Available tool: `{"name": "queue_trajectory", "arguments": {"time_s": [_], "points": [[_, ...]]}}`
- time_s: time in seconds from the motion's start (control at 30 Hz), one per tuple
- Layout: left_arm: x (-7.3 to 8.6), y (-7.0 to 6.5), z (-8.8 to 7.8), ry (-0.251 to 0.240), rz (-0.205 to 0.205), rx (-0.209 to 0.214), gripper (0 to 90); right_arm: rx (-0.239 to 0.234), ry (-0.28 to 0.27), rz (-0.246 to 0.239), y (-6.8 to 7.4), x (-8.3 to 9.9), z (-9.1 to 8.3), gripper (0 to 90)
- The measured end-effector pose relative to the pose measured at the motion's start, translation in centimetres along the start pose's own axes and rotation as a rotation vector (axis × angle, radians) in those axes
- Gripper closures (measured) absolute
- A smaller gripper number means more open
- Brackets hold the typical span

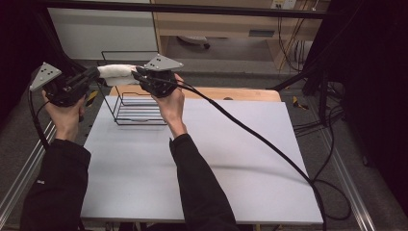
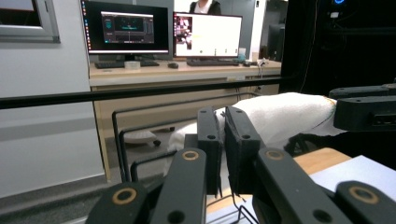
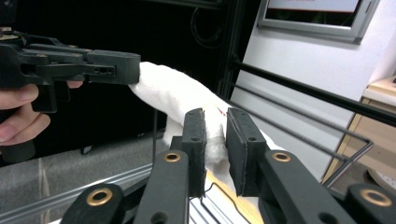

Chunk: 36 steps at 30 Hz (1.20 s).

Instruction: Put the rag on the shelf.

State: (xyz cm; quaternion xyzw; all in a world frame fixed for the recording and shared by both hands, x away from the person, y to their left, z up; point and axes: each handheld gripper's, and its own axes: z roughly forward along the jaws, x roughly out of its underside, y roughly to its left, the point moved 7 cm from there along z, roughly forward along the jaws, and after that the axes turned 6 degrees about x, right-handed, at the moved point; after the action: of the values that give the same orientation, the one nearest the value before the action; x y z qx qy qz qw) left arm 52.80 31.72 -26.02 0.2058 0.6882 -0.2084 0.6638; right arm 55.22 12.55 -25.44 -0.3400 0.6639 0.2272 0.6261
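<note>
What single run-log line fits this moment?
left hand-held gripper: shut on towel | right hand-held gripper: shut on towel | towel: over wire rack

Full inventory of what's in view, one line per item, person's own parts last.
towel: 1, white, held in the air between the two grippers above the rack
wire rack: 1, black, far left part of the table
table: 1, white top, wooden strip along far edge
monitors: 2, lit, on a desk in the background
left gripper: 1, black, jaws shut on one towel end
right gripper: 1, black, jaws around the other towel end
sleeves: 2, black, bottom of high view
</note>
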Motion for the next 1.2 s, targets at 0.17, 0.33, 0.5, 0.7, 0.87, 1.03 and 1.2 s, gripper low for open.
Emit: {"name": "queue_trajectory", "arguments": {"time_s": [0.17,0.33,0.5,0.7,0.87,1.03,1.2], "points": [[0.4,-0.1,-0.2,0.022,0.008,-0.004,84.7,-0.009,0.025,0.015,0.0,0.5,-0.2,76.3],[0.8,-0.1,-0.2,0.045,0.008,-0.005,84.8,-0.020,0.046,0.028,0.2,1.1,-0.4,74.1],[1.2,-0.1,-0.3,0.056,0.007,-0.001,84.9,-0.024,0.059,0.040,0.2,1.4,-0.8,74.3],[1.9,0.0,-0.4,0.072,0.002,0.009,84.1,-0.018,0.088,0.049,0.3,1.9,-0.5,86.5],[2.4,0.2,-0.4,0.090,-0.016,0.013,80.8,-0.011,0.111,0.044,0.2,2.6,-0.2,89.4],[2.9,0.4,-0.3,0.139,-0.011,0.002,74.0,-0.007,0.137,0.053,0.3,3.4,0.4,88.4],[3.6,0.6,0.2,0.198,0.001,-0.031,74.2,-0.001,0.157,0.061,0.1,4.3,1.0,85.8]]}}
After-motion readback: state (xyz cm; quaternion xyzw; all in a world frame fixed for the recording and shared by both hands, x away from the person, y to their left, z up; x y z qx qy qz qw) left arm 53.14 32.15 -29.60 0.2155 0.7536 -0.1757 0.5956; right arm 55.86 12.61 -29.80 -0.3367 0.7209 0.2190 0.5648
